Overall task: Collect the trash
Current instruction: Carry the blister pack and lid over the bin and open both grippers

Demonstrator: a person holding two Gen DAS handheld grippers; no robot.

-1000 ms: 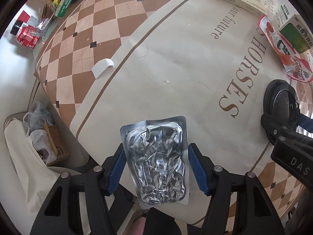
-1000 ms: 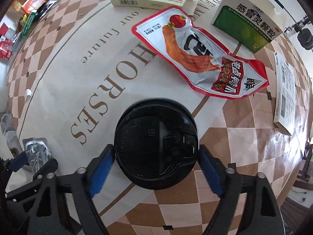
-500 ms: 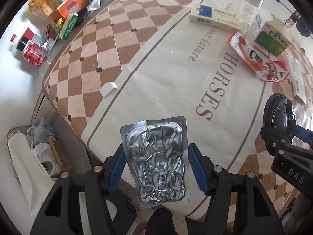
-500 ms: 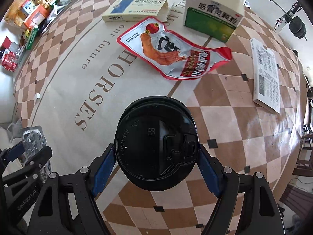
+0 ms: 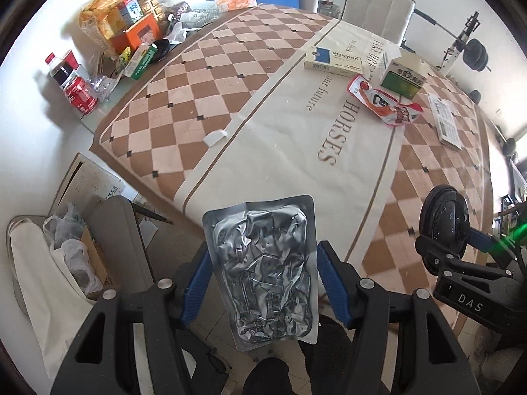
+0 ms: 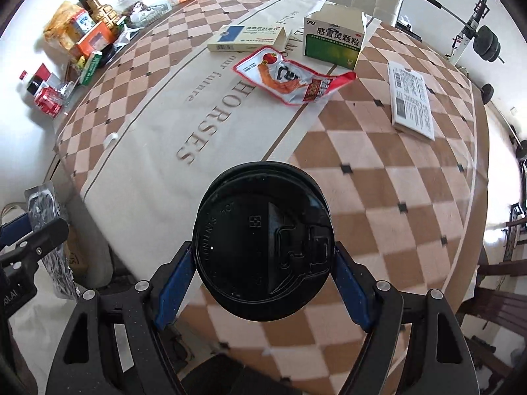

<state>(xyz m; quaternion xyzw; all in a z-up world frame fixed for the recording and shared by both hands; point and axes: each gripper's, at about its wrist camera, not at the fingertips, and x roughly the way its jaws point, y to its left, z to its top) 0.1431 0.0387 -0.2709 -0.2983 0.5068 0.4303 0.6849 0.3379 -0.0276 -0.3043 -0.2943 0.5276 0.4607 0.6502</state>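
Both grippers loaded: left gripper (image 5: 262, 275) clamped on crumpled foil pouch (image 5: 263, 270), held in air off the table (image 5: 290, 181) edge; right gripper (image 6: 262, 281) clamped on black cup lid (image 6: 263, 243), over table's near edge. Red snack wrapper (image 6: 290, 77), green medicine box (image 6: 332, 39) & flat white box (image 6: 250, 38) lie mid-table.

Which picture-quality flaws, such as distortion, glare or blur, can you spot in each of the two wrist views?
Left wrist view: fisheye bending curves the table edge; the foil pouch shows bright glints; a green flare streak sits at far right. Right wrist view: the same barrel bending rounds the tablecloth, the checks near the black lid are smeared, and the far wall is washed out.
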